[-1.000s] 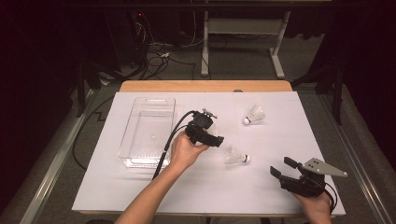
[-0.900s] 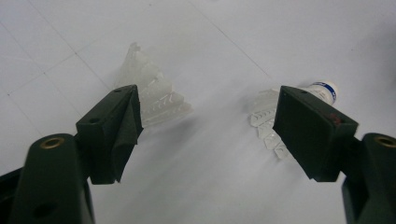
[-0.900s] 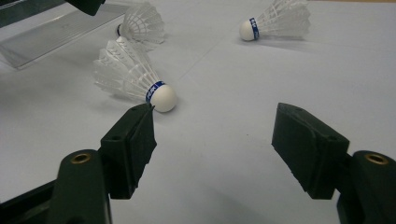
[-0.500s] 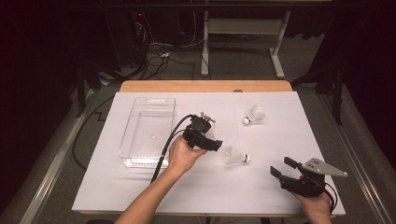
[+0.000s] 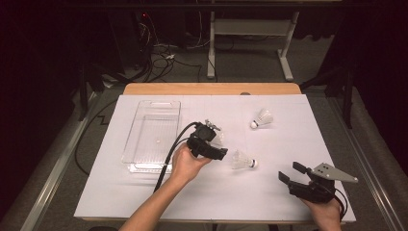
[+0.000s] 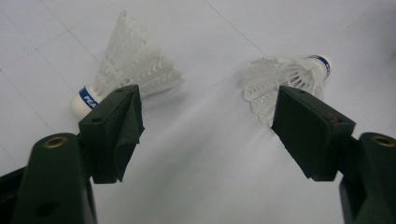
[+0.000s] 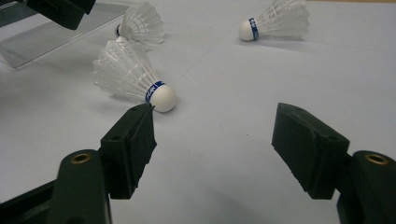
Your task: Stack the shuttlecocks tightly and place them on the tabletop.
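Three shuttlecocks lie on the white table cover, and the left gripper hangs near the middle of the table with two of them close by. Its jaws stand wide apart with nothing between them. In the left gripper view, one shuttlecock lies at about eleven o'clock, beyond the left jaw, and the other at about one o'clock, beyond the right jaw.

From above, the nearer-looking target is the middle shuttlecock, just beyond the jaw tips at roughly three o'clock from the left gripper. Its long axis runs nearly along the table's width, cork toward three o'clock and feathers back toward the gripper. The second shuttlecock sits right beside the gripper at twelve o'clock, partly hidden; its heading is hard to read there.

A clear tray lies at nine o'clock of the left hand. The third shuttlecock lies well apart at one o'clock, cork toward seven.

The right gripper rests near the table's front right corner, jaws also wide and empty, clearly farther from the middle shuttlecock than the left. I judge the left gripper is the one placed to take it, closing across the feather skirt.
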Demonstrator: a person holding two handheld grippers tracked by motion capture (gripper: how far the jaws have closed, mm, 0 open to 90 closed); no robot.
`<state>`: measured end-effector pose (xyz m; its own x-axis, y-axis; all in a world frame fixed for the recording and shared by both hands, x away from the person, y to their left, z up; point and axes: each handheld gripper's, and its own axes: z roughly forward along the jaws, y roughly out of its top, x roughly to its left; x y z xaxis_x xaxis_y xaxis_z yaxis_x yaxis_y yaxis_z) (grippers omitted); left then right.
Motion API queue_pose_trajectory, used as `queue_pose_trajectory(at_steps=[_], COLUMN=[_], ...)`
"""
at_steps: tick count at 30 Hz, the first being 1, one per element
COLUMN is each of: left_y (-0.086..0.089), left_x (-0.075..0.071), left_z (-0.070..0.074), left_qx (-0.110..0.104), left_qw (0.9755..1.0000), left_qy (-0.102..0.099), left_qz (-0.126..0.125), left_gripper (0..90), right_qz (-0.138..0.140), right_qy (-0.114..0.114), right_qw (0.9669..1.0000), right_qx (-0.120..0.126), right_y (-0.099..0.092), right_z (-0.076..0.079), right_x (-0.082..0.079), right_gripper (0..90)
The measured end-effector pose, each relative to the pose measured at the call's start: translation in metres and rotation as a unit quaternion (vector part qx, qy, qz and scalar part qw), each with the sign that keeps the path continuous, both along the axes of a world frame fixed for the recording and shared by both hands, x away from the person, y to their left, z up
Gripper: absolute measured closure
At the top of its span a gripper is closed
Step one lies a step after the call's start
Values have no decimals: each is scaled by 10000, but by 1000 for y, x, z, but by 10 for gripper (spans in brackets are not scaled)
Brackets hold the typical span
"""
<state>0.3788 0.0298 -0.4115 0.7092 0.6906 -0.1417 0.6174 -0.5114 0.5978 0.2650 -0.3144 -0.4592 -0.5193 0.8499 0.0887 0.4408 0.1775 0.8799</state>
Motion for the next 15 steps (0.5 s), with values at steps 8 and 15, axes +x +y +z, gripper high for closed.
queue_pose_trajectory(at_steps=[8,15], left_y=[3,5], left_x=[-3,-6], left_z=[-4,-5], left_qx=[2,-12], left_qw=[10000,10000], left_qy=[30,44], left_qz=[18,9], left_gripper=[258,259], right_qz=[0,-4], right_qy=[-2,-3], right_qw=[10000,10000], right_qx=[-3,-5], right_y=[0,0], right_z=[0,0], right_x=[0,0], right_gripper=[305,305])
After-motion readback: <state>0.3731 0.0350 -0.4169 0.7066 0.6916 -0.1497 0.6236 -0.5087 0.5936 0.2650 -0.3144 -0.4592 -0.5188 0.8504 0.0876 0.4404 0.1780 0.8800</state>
